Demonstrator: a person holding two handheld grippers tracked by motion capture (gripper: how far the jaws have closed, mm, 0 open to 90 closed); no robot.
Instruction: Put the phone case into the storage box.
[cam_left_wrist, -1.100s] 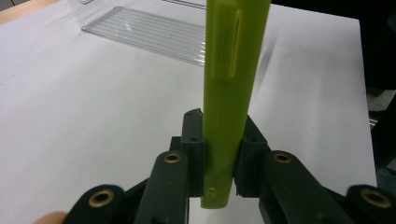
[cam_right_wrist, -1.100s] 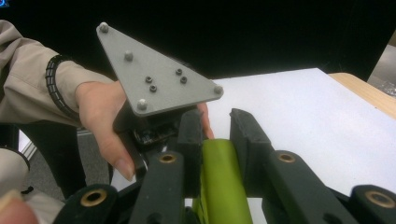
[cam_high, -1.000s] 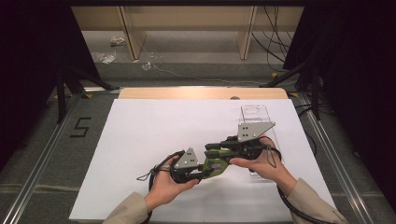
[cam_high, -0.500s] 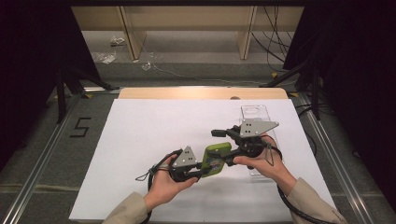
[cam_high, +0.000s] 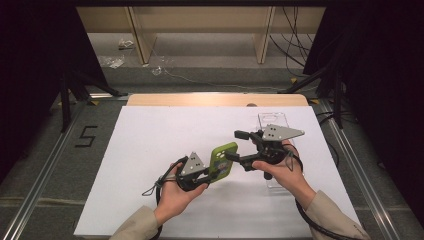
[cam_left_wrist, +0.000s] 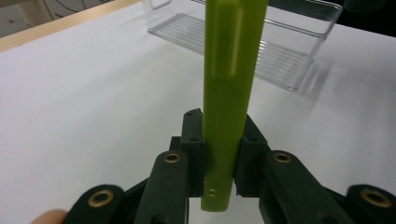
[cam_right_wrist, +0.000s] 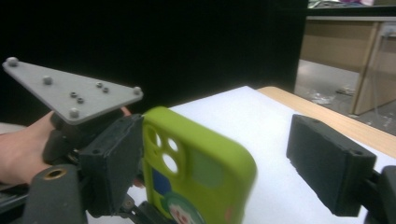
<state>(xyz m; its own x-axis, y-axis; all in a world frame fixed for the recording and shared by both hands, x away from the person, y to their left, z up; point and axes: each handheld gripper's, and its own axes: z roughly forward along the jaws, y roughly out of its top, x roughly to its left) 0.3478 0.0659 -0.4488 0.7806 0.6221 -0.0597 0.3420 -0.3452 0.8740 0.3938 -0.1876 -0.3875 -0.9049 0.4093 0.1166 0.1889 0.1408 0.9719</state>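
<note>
High view: the left gripper (cam_high: 212, 172) has its fingers clenched on the green phone case (cam_high: 223, 161), above the middle of the white bench (cam_high: 150, 150). The right gripper (cam_high: 239, 146) was closed at the case a second ago; its fingers have just been opening.

Left gripper view: both pads press the case edge; a clear tray (cam_left_wrist: 261, 42) lies beyond.

Right gripper view: the fingers (cam_right_wrist: 329, 163) stand released, with the case between them. The handover to the left seems done.

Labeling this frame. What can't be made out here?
- Phone case face: left gripper view shows it edge-on.
- Case's lower end: right gripper view, cut off by the bottom edge.
- Clear tray contents: high view, right gripper covers it.
- Case sticker: high view, too small.
</note>
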